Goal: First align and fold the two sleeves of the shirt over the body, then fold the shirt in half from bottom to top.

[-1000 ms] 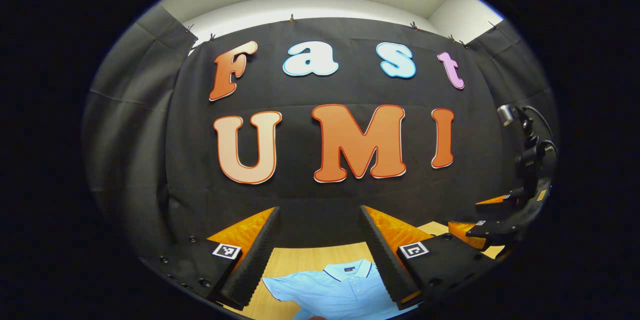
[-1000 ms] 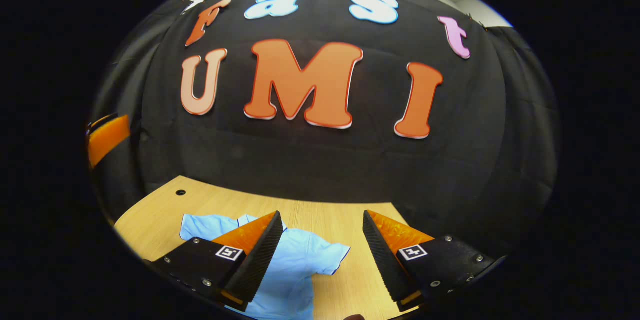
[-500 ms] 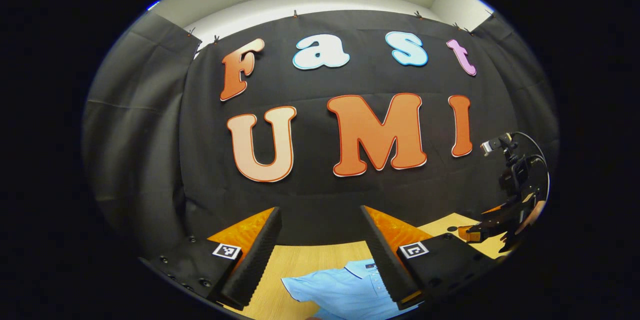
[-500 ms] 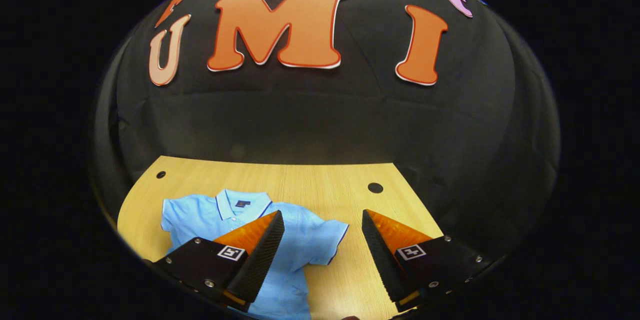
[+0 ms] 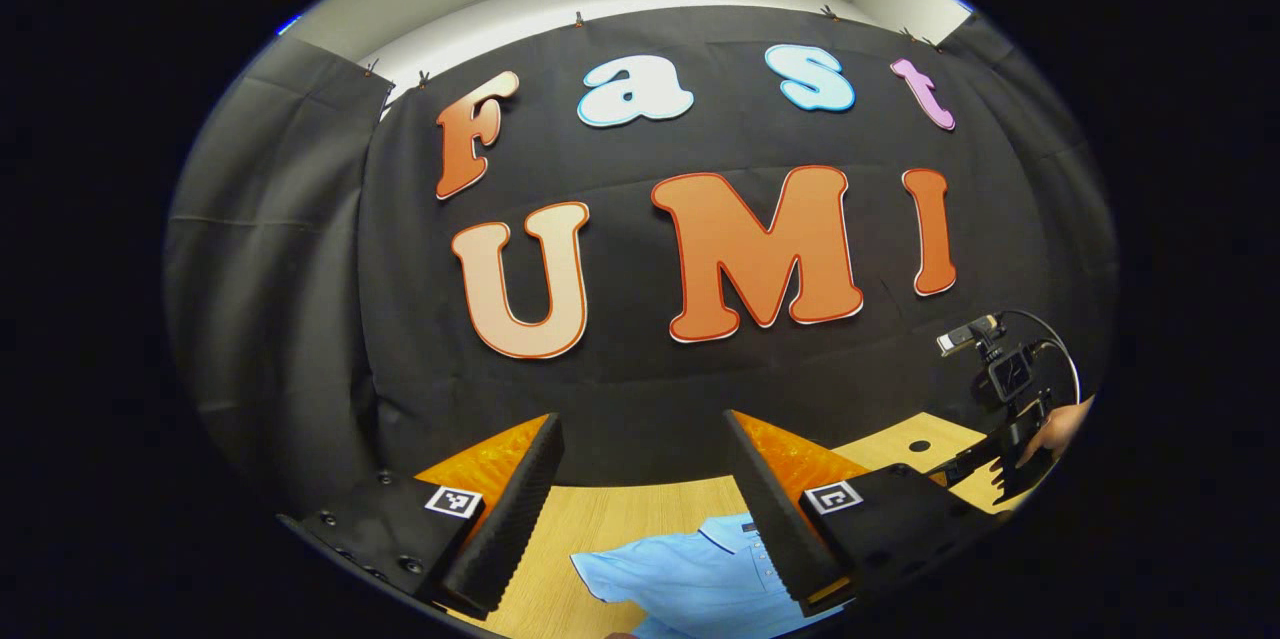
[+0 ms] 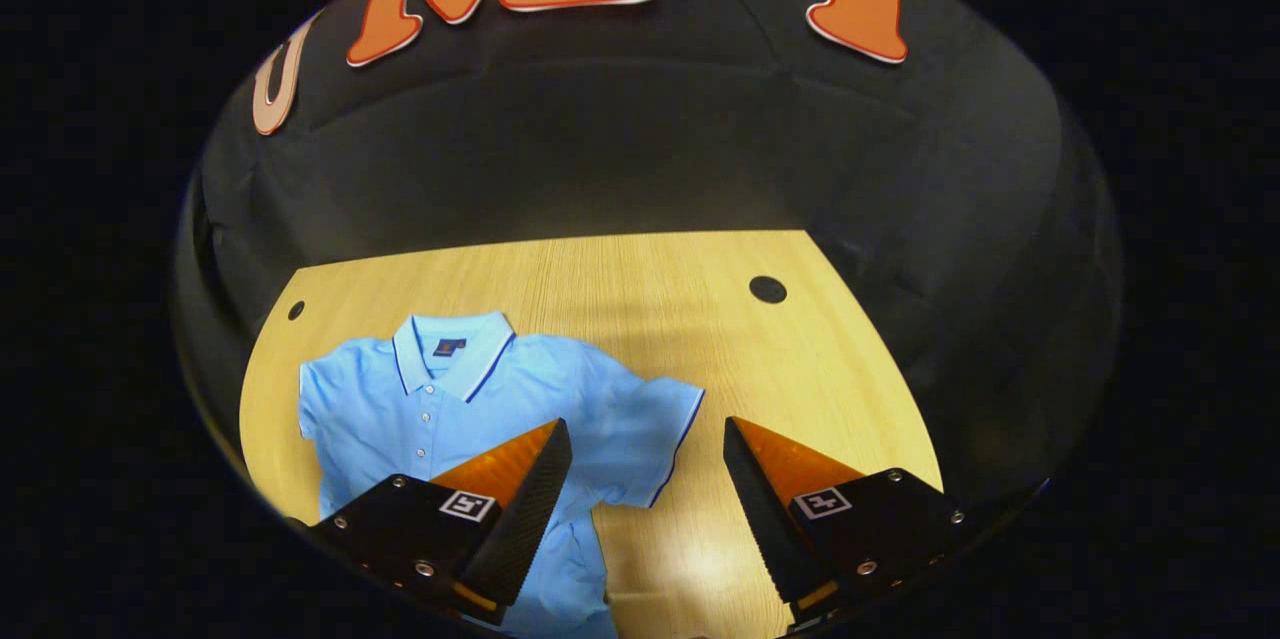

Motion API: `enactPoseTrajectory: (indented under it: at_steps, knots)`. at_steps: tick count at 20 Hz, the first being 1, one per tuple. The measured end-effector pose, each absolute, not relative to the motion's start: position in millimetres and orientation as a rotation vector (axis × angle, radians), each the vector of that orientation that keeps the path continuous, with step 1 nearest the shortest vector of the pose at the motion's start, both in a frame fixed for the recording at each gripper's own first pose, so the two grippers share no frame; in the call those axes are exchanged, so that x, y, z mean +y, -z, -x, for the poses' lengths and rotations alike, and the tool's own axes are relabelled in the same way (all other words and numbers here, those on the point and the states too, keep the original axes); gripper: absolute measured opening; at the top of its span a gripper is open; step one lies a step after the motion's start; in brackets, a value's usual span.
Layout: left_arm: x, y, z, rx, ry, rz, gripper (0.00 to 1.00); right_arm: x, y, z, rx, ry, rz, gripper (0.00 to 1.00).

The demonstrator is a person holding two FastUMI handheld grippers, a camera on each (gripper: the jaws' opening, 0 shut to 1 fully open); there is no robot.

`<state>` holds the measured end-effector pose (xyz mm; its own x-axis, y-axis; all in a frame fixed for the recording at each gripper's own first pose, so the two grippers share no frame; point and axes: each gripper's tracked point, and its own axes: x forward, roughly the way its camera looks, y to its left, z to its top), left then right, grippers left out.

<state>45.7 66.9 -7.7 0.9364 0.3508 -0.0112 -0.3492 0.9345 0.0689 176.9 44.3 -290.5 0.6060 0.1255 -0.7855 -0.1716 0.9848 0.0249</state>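
On the wooden desk a light blue polo shirt is lying flat, front up, collar toward the booth's back wall and buttons showing down the placket. Its right-hand sleeve as seen in the right gripper view is spreading out to the side, not folded over the body; the opposite sleeve is sitting near the desk's edge. The hem end is hidden below the fingers, so its state cannot be told.

Right gripper is hovering above the desk with jaws wide apart, holding nothing; one finger is overlapping the shirt body in the view, the other is lying over bare wood just beside the outspread sleeve. Contact with the cloth cannot be confirmed.

Left gripper is likewise standing with jaws spread and empty, pointing mostly at the back wall; the shirt is showing low between its fingers, collar end visible. In the left gripper view the right gripper is appearing farther off at the right edge, held by a hand.

Two round holes are sitting in the desk near its far corners.
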Motion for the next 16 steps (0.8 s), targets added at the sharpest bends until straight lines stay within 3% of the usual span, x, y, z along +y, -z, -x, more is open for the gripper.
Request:
enactPoseTrajectory:
  at_steps: [12, 16]
  knots:
    - [52.6, 20.2, -55.2, 0.099, -0.417, -0.094, 1.00, 30.2, 370.9, -182.0, 1.158, -0.164, 0.048, 0.92]
    - [49.6, 19.6, -52.2, 0.118, -0.461, -0.114, 1.00, 30.1, 396.9, -182.8, 1.233, -0.157, 0.047, 0.88]
